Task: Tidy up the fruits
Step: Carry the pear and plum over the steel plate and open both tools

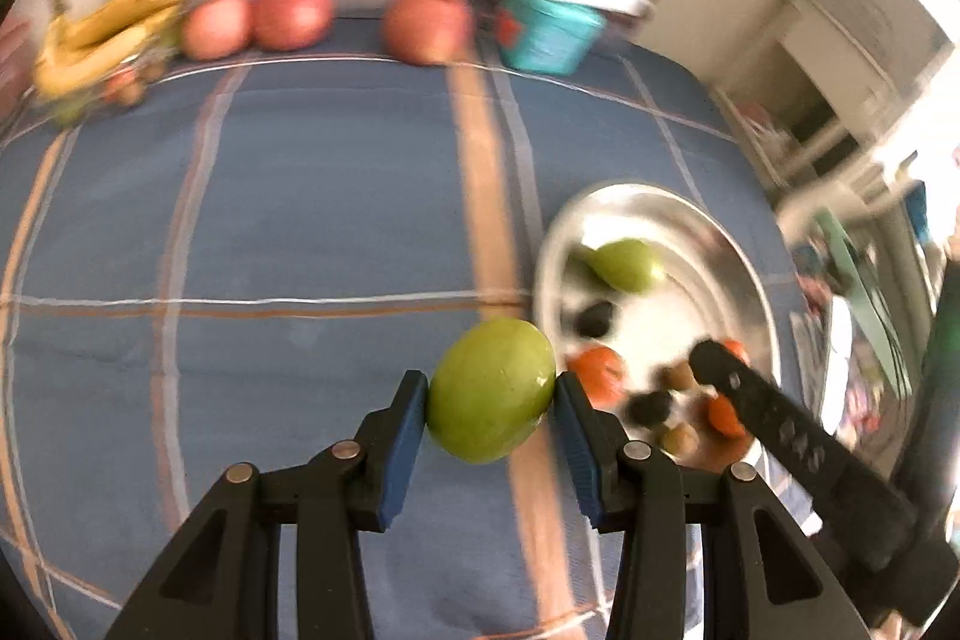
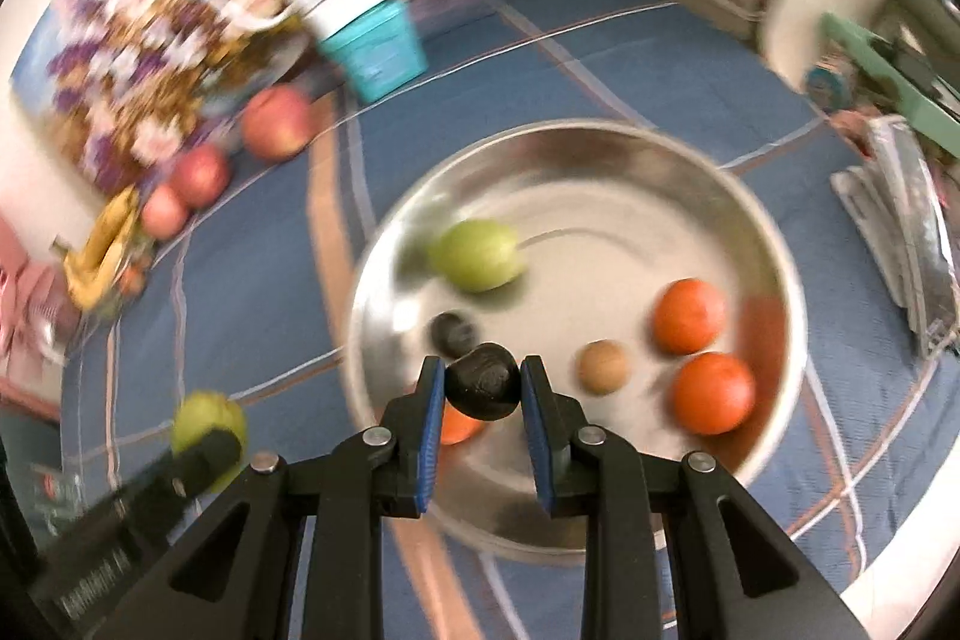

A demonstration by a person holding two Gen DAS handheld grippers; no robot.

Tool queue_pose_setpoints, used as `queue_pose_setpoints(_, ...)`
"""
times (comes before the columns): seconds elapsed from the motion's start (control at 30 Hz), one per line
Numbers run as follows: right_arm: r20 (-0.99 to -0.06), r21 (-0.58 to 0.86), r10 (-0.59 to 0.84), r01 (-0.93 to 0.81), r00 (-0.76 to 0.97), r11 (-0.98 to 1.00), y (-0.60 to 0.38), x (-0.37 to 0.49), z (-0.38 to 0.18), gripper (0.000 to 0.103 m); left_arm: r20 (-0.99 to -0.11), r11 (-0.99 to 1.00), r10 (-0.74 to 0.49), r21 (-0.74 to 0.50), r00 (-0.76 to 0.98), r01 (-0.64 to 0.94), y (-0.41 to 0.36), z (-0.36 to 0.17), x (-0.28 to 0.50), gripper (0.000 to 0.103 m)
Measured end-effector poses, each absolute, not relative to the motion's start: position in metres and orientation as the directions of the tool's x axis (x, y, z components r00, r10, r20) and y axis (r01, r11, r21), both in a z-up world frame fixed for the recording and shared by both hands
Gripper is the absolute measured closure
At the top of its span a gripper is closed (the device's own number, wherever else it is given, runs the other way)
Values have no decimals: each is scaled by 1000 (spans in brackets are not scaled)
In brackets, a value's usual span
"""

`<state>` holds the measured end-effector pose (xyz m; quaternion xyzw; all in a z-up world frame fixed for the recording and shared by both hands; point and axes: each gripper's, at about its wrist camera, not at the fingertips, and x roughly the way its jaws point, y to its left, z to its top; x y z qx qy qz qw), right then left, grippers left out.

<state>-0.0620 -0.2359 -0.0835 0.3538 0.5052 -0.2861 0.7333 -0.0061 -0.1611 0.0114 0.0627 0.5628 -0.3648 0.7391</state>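
Note:
My left gripper (image 1: 491, 394) is shut on a green fruit (image 1: 491, 389), held above the blue plaid cloth just left of the steel bowl (image 1: 744, 268). My right gripper (image 2: 483, 383) is shut on a dark wrinkled fruit (image 2: 483, 381), held over the near part of the steel bowl (image 2: 600, 154). In the bowl lie a green fruit (image 2: 479, 255), three orange fruits (image 2: 712, 392), a small brown fruit (image 2: 603, 367) and another dark fruit (image 2: 454, 333). The left gripper and its green fruit (image 2: 207, 421) show at lower left of the right wrist view.
At the far edge of the cloth lie a bunch of bananas (image 1: 105, 31), three red apples (image 1: 291, 15) and a teal basket (image 1: 543, 31) in front of a flowered cushion. White shelves (image 1: 840, 58) stand to the right. Silver packets (image 2: 906, 244) lie right of the bowl.

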Motion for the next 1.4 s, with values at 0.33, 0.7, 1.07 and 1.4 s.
queue_pose_setpoints(0.33, -943, 207, -123, 837, 308, 506, -263, -94, -83, 76, -844, 610, -533, -337, 57, 718, -199, 6, -43, 57)
queue_pose_setpoints(0.7, -951, 195, -109, 834, 290, 517, -264, -93, -88, 76, -832, 580, -553, -350, 41, 736, -210, 0, -48, 57)
queue_pose_setpoints(1.07, -953, 192, -103, 830, 285, 524, -264, -92, -89, 76, -842, 590, -535, -317, 66, 743, -211, -1, -49, 56)
queue_pose_setpoints(1.4, -957, 185, -95, 828, 275, 529, -264, -90, -93, 57, -866, 661, -492, -308, 85, 684, -201, -11, -35, 41)
